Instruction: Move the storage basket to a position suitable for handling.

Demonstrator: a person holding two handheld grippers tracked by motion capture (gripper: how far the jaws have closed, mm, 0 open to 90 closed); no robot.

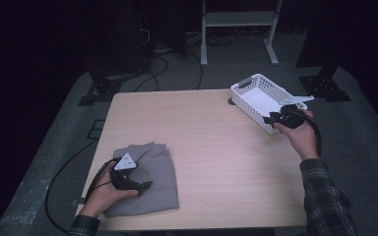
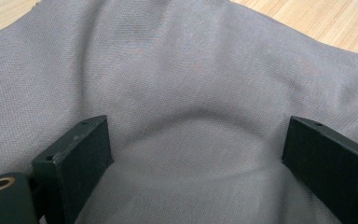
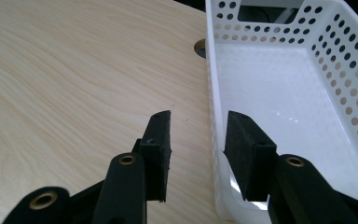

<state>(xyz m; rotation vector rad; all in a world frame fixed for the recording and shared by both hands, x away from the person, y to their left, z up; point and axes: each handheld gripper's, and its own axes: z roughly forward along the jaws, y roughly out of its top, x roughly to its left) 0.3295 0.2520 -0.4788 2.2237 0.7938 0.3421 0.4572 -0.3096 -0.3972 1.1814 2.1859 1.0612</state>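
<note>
right hand-held gripper [image 3: 196,140] astride white basket [image 3: 279,88] wall

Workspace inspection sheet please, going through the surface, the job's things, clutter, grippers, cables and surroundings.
Surface: light wooden table, with a round hole by the basket.
Job's things: grey cloth folded at the near left corner; white perforated basket at the far right, empty.
Clutter: nothing seen.
Grippers: left gripper open, jaws spread on the cloth; right gripper straddles the basket's near wall, pads not pressing.
Cables: a black cable trails from each gripper; more lie on the floor.
Surroundings: dark room, grey floor, white stand behind.
</note>
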